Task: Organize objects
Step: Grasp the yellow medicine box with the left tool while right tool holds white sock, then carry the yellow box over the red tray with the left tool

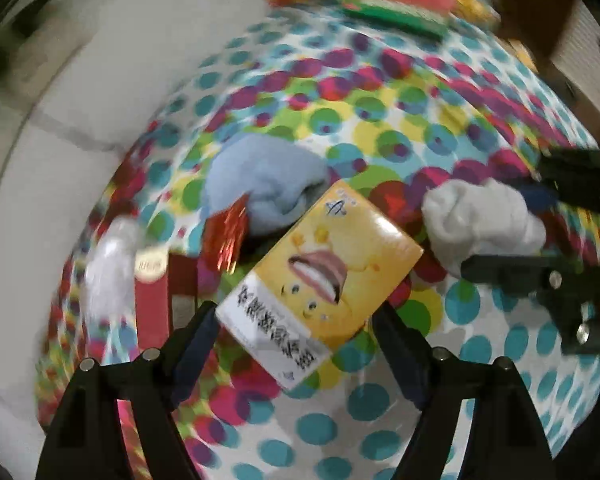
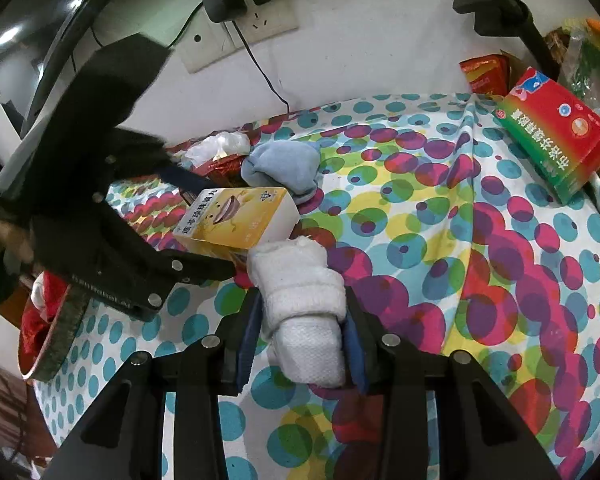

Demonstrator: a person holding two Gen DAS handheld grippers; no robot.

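Gripping a yellow box — left tool; label blurred.

Box left of rolled sock, 2nd sock behind, both on tbl

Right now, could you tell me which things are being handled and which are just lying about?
In hand:
yellow box, between left gripper fingers
white sock roll, clamped by right gripper

Lying about:
blue sock
red-green box
wall socket
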